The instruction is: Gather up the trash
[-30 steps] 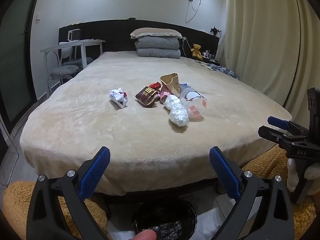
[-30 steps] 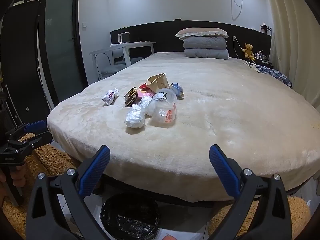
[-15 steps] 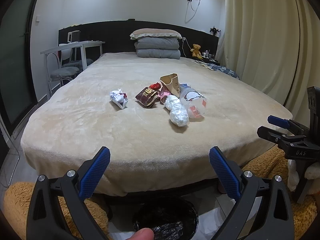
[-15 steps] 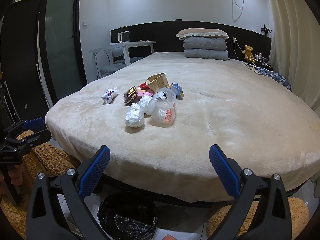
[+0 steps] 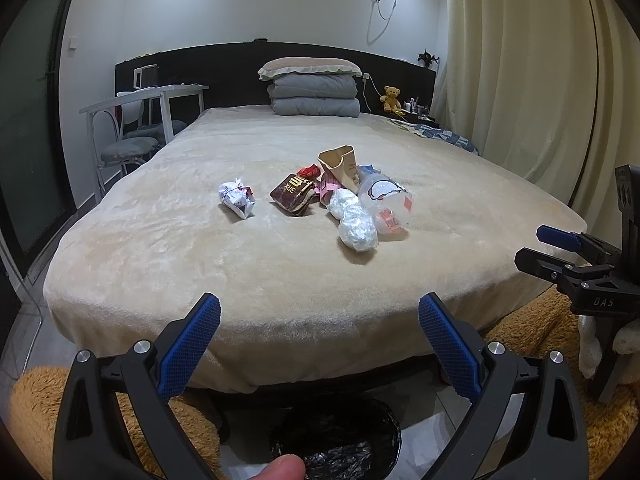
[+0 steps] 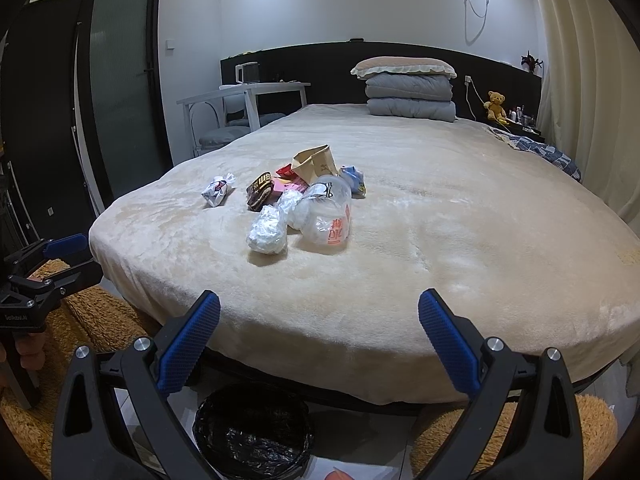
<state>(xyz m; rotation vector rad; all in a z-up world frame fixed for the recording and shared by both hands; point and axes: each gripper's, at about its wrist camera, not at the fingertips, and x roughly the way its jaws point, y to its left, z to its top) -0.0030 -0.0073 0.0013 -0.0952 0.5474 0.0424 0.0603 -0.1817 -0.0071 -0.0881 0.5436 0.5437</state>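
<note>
A: On the bed [image 5: 168, 264], how many bits of trash do you count?

B: The pile overlaps, so roughly seven or eight. Two crumpled foil balls [image 5: 357, 233] lie touching each other at the near edge of the heap, shiny and lumpy. One clear plastic cup [image 5: 387, 207] with red print lies on its side just beside them. One brown paper bag [image 5: 340, 165] stands open behind. One dark glossy snack wrapper [image 5: 293, 197] lies left of the bag, with a red packet and a pink scrap touching it. One white crumpled wrapper [image 5: 237, 199] lies apart, to the left. A small blue wrapper [image 6: 354, 176] peeks out behind the cup.

A: And the bed's surface?

B: A plush, fuzzy beige blanket, with one pillow on two folded grey quilts at the headboard.

A: Where's the bin?

B: One round bin [image 6: 253, 436] with a crinkly black plastic liner stands on the floor at the foot of the bed, between two shaggy orange rugs.

A: The grippers?

B: Two. The left gripper [image 5: 319, 334] has its blue ribbed pads spread wide, holding nothing, low at the foot of the bed. The right gripper [image 6: 319, 334] is spread just as wide and empty, well short of the trash
</note>
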